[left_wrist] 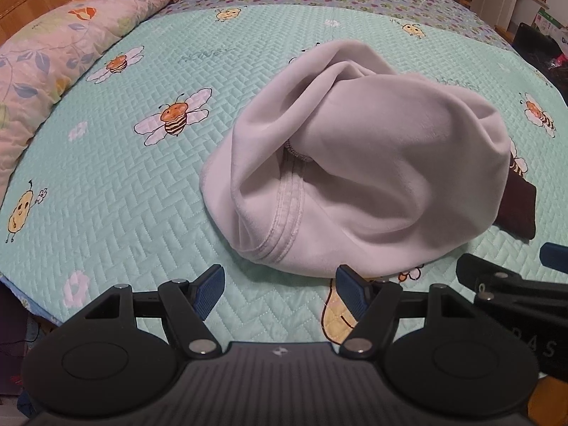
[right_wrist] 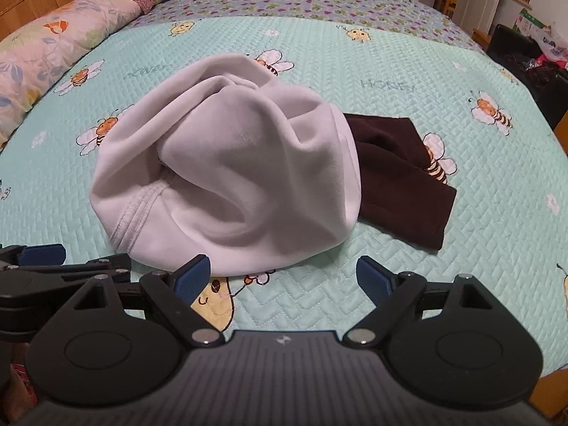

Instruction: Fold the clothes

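Soft, matt, velvety pale-grey fleece garment (right_wrist: 227, 163), stitched hem. Beside it, matt dark-brown fleece cloth (right_wrist: 401, 174). Beneath, quilted mint bedspread (right_wrist: 390, 277), slight sheen. Ribbed blue tool pads (right_wrist: 193, 277).

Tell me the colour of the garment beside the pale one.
Dark brown garment; clearest in the right wrist view.
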Motion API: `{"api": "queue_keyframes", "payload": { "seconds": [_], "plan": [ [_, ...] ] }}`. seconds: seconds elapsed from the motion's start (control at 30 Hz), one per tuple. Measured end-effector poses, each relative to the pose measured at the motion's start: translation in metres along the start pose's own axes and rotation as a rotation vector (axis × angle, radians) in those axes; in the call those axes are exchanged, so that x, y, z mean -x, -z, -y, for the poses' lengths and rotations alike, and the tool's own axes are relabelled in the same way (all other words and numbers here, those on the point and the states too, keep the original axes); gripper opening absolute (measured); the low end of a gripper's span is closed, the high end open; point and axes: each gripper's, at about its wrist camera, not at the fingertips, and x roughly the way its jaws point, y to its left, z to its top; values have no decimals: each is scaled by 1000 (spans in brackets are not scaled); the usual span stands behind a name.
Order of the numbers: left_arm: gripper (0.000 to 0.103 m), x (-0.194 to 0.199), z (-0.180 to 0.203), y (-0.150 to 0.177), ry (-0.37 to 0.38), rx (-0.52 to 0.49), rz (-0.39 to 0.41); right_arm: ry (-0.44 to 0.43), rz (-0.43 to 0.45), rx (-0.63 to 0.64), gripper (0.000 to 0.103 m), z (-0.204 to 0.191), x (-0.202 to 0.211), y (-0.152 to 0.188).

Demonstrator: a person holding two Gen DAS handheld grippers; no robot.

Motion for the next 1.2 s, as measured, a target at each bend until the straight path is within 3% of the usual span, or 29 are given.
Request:
{"api": "queue_keyframes", "payload": {
  "seconds": [0.13,0.33,0.47,0.53,0.67,0.73,0.83,0.93,1.17,1.2],
  "plan": [
    [72,-12,-3,0,28,-9,-11,-34,12,-6,90,9,-6,0],
    [72,-12,-29,4,207,35,150,-298,283,-72,90,59,1,18],
    [72,-17,-32,-11,286,28,185,-307,334,-158,90,94,-16,8],
    [72,-19,-30,-19,312,-3,199,-305,339,-199,90,109,-30,1],
    [72,-19,-26,-30,386,-29,236,-406,338,-404,90,149,-66,-22],
    [72,-23,-22,-40,429,-14,224,-405,339,-419,90,157,-85,-40],
    [72,-30,-9,-57,431,-36,214,-378,316,-386,89,158,-118,-68],
    [72,-34,2,-67,389,-87,231,-374,229,-372,77,158,-155,-90],
    [72,-62,-6,-58,411,-14,133,-329,117,-361,69,149,-210,-96],
    [72,-65,-8,-54,409,-4,120,-326,125,-353,63,146,-211,-96]
  ]
}}
